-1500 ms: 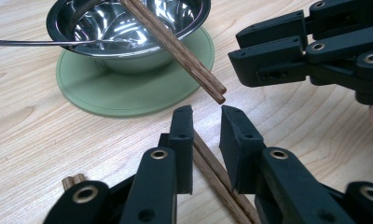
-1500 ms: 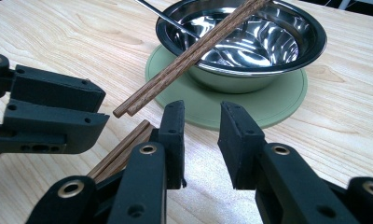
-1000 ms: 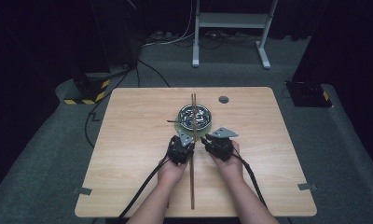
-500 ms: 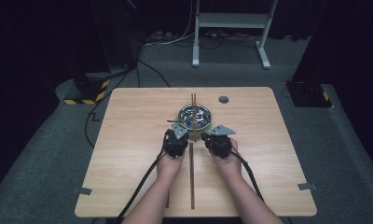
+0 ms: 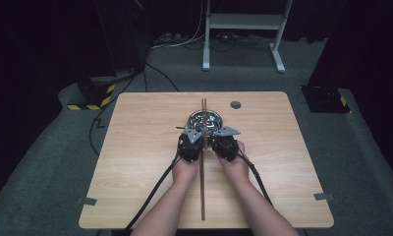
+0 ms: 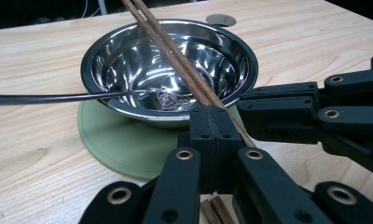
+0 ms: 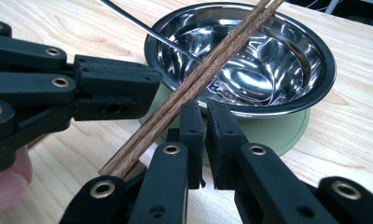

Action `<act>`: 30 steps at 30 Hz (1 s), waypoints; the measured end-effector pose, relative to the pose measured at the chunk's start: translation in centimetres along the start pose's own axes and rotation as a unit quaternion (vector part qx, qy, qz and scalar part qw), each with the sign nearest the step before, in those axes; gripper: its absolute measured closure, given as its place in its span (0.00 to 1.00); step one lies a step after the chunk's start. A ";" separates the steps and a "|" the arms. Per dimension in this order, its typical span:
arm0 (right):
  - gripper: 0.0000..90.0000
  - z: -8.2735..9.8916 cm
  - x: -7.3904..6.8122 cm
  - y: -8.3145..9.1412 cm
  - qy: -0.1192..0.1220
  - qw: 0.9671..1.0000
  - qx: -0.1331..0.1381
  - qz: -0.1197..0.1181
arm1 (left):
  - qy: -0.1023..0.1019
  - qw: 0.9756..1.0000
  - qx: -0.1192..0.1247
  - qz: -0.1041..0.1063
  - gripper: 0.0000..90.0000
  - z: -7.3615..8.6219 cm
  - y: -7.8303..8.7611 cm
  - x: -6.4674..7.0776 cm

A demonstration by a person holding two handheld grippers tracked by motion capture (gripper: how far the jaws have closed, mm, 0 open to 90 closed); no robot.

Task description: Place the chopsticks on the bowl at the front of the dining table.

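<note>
Bowl (image 5: 205, 122) on a mat (image 6: 124, 140), chopsticks (image 5: 203, 167) across its rim, a gripper just beside either side.

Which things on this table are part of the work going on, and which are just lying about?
In use:
chopsticks, lying across the bowl
steel bowl
spoon resting in the bowl
green mat under the bowl
left hand-held gripper, shut
right hand-held gripper, shut

Lying about:
round grey cap in the tabletop

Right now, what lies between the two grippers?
In the high view, a pair of chopsticks runs between the left gripper and right gripper.
</note>
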State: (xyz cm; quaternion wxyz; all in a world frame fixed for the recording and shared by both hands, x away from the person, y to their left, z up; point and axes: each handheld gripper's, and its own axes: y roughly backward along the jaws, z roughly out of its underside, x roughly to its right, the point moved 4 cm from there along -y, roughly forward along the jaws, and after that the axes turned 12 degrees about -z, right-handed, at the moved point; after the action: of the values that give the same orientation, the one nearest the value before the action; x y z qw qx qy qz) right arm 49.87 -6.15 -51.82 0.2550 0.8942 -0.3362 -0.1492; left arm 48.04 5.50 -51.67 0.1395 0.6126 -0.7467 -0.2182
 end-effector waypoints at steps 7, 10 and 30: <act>0.93 0.0 -0.2 -0.4 -0.003 1.000 0.000 0.002 | 0.002 1.000 -0.005 0.002 0.99 0.2 -0.3 -0.1; 0.94 0.1 -0.1 -0.5 -0.009 1.000 0.002 0.006 | 0.003 1.000 -0.007 0.003 0.99 0.2 -0.4 -0.2; 0.95 0.2 -0.3 -0.6 -0.007 1.000 0.002 0.002 | -0.007 1.000 -0.008 0.018 0.99 0.3 -0.6 -0.2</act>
State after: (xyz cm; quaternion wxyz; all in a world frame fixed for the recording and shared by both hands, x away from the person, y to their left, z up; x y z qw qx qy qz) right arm 49.91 -5.65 -52.28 0.2516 0.8930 -0.3401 -0.1538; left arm 48.47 5.66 -52.24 0.1434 0.5963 -0.7569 -0.2259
